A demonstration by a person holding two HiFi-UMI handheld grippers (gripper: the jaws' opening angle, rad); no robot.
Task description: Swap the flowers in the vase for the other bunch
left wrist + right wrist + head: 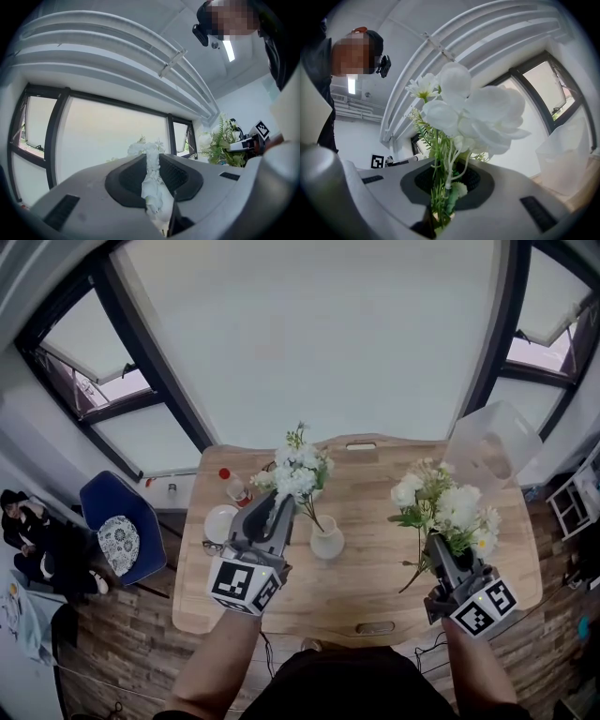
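Desk (375, 568): pale wood with a rounded front edge and a slot handle (361, 445) cut at the far side. It stands on a plank floor (112, 634) under a run of dark-framed windows (103, 371), some tilted open. In both gripper views I see white curved ceiling beams.

Left of the desk is a blue chair (108, 498) with a patterned cushion (119, 545). A person (33, 535) sits at the far left. A white rack (574, 502) stands at the right edge.

On the desk:
- a white plate (220, 521) and a red-capped bottle (234, 487) at the left edge
- a clear box (492, 448) at the far right corner
- the vase (326, 542), white and upright, near the middle

Left gripper (274, 512) is raised just left of the vase. Its jaws are clamped on the left bunch (298, 470), and its own view shows white blossom pinched between them (151, 173). One thin stem slants down to the vase mouth. From overhead I can't tell if its tip is inside.

Right gripper (441, 549) is well right of the vase, over the desk. Its jaws are closed on the green stems of the right bunch (445, 507), and big white blooms fill its view (473, 112).

Writing: black-and-white square markers on the left cube (244, 583) and right cube (484, 606). The bottle label is too small to read.
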